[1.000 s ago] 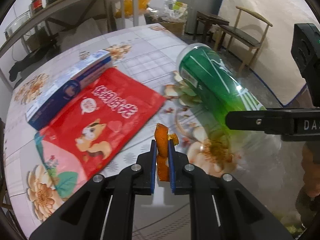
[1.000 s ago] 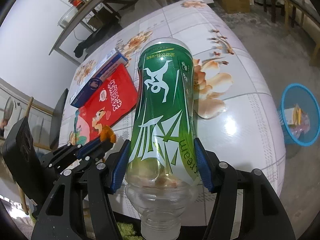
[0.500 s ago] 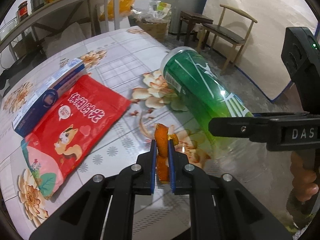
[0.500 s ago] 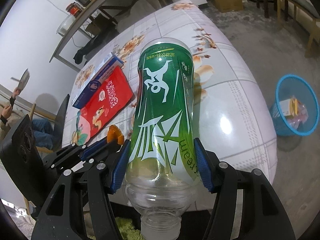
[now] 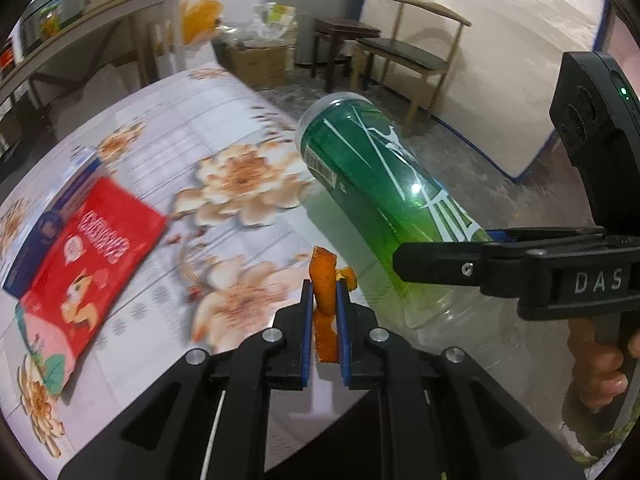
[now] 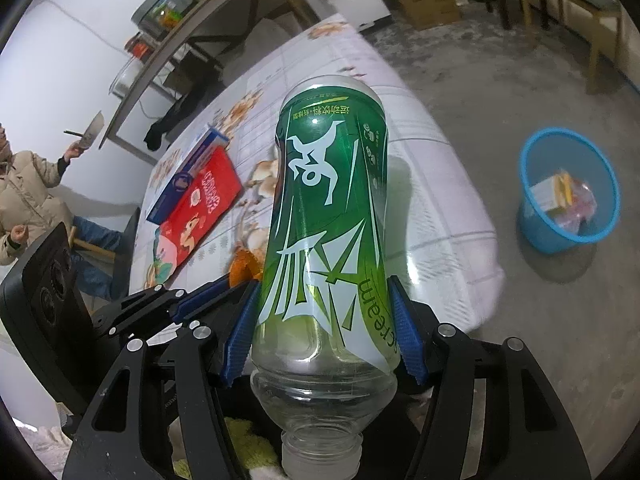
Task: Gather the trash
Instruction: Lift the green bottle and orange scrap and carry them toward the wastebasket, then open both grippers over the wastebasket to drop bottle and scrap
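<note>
Right wrist view: the right gripper (image 6: 324,344) is clamped on an empty green-labelled plastic bottle (image 6: 328,240), its blue pads pressing the lower body on either side. The bottle's long axis runs straight out along the fingers, open neck toward the camera and base pointing away over the table (image 6: 432,216). Beyond the table's edge, to the right and lower down on the concrete floor, stands a blue basket (image 6: 532,220) that already holds some wrappers. That is the relation the coming move turns on: the basket lies off to the right of this gripper, well apart from the table, and of the two hands the right one looks nearer to it.

In the left wrist view, the left gripper (image 5: 325,312) is pinched nearly together on a strip of orange peel (image 5: 323,280), which stands up between the blue pads. The bottle crosses to its right, held level above the table edge, and the basket does not show here.

A red snack bag (image 5: 92,264) and a blue box (image 5: 44,224) lie flat on the flowered tabletop, touching each other, not yet picked up. A person in a padded coat (image 6: 24,196) sits at the far left.
</note>
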The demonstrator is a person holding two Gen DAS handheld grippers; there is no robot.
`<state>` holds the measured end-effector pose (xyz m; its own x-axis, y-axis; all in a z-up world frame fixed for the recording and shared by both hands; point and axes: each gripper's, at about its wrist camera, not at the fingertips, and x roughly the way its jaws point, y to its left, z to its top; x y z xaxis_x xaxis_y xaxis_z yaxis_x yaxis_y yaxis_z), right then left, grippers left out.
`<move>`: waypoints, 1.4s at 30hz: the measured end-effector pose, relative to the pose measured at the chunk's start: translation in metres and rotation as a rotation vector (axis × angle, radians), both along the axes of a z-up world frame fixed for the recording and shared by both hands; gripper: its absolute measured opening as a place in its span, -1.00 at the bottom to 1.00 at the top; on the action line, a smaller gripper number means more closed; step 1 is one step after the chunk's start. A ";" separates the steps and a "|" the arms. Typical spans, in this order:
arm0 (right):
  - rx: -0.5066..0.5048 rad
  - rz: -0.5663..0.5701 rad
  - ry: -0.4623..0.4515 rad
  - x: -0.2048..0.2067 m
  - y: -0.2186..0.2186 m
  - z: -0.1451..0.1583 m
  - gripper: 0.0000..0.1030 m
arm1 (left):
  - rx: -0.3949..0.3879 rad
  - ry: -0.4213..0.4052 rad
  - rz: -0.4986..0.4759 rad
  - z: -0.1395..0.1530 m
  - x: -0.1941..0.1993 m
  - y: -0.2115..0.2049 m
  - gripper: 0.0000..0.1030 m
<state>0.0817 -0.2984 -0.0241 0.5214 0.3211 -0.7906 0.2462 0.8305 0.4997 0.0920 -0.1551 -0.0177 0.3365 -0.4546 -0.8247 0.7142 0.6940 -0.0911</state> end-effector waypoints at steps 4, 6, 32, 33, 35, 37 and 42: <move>0.004 -0.037 -0.005 -0.016 -0.018 0.002 0.13 | -0.013 0.014 -0.066 0.002 -0.010 -0.026 -0.80; 0.001 -0.060 -0.010 -0.025 -0.029 0.004 0.13 | -0.019 0.024 -0.100 0.002 -0.014 -0.040 -0.80; 0.315 -0.593 0.087 -0.091 -0.205 -0.077 0.13 | 0.035 0.305 -0.321 -0.051 0.028 -0.249 -0.80; 0.331 -0.601 0.094 -0.088 -0.211 -0.082 0.13 | 0.046 0.308 -0.323 -0.055 0.032 -0.263 -0.80; 0.358 -0.620 0.104 -0.074 -0.235 -0.093 0.14 | 0.053 0.320 -0.332 -0.059 0.038 -0.283 -0.80; 0.342 -0.639 0.113 -0.057 -0.257 -0.100 0.15 | 0.056 0.303 -0.346 -0.061 0.047 -0.309 -0.79; 0.259 -0.669 0.154 -0.022 -0.309 -0.132 0.29 | 0.027 0.320 -0.303 -0.075 0.080 -0.357 -0.01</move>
